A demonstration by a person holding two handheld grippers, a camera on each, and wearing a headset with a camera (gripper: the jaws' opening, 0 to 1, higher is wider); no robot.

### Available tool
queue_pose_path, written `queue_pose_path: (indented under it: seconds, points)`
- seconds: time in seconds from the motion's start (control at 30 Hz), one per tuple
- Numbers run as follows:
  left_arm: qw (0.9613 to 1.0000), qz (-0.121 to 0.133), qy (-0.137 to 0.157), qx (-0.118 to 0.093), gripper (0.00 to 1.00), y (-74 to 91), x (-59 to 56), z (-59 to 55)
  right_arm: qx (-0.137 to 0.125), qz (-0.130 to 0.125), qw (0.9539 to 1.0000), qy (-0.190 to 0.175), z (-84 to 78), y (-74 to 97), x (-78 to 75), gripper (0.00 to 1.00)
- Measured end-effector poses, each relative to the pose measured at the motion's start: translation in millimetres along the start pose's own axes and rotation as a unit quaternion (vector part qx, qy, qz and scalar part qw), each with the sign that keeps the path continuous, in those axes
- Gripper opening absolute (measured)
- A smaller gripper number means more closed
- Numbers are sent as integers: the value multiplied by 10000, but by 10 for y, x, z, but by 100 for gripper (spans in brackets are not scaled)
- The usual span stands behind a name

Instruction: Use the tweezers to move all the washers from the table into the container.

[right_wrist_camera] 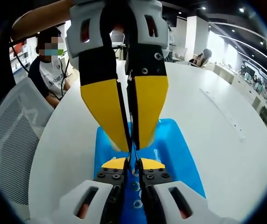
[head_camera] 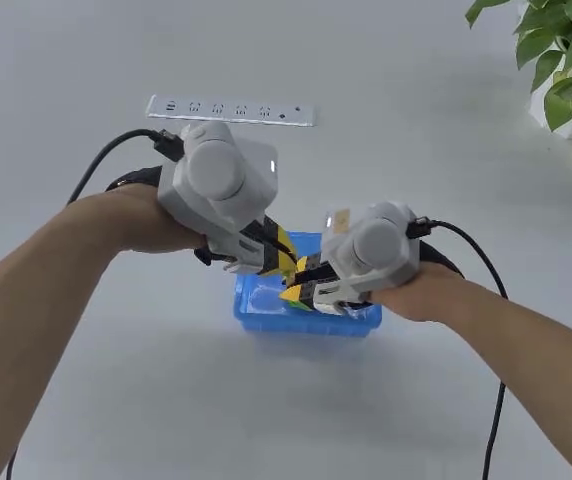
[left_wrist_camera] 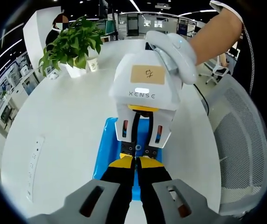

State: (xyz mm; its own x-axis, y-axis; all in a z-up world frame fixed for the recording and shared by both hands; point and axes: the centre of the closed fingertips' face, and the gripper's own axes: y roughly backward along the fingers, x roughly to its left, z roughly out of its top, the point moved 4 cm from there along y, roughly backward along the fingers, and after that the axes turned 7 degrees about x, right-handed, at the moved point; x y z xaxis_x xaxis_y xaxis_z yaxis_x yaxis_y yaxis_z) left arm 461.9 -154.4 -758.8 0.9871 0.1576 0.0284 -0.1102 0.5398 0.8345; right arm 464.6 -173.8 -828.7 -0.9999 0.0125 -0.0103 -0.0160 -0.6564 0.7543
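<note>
White power strip (head_camera: 231, 110) lies beyond the blue container (head_camera: 266, 318).

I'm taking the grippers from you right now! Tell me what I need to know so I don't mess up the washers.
left gripper: jaws shut, tip to tip with the other one above the blue container.
right gripper: jaws shut too. A thin metal sliver, most likely the tweezers, is pinched between both sets of jaws.
Done: at least two washers lie in the container.
Left: I cannot tell how many. Look over the table for more washers, lift each with the tweezers and drop it in.
</note>
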Motion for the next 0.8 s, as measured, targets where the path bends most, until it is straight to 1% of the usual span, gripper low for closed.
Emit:
queue_pose_path:
  seconds: [0.23, 0.4, 0.57, 0.8]
  points:
    - [10000, -5, 36, 2, 6, 3, -12, 4, 62, -56, 9999, 111, 3, -5, 7, 12]
    - [10000, 8, 5, 33, 6, 19, -23, 3, 61, -60, 9999, 149, 11, 1, 23, 12]
    - [10000, 50, -14, 19, 6, 64, -37, 21, 18, -87, 9998, 172, 43, 36, 30, 12]
    - [9999, 117, -47, -37, 6, 161, -65, 82, -80, -144, 9997, 200, 98, 137, 49, 12]
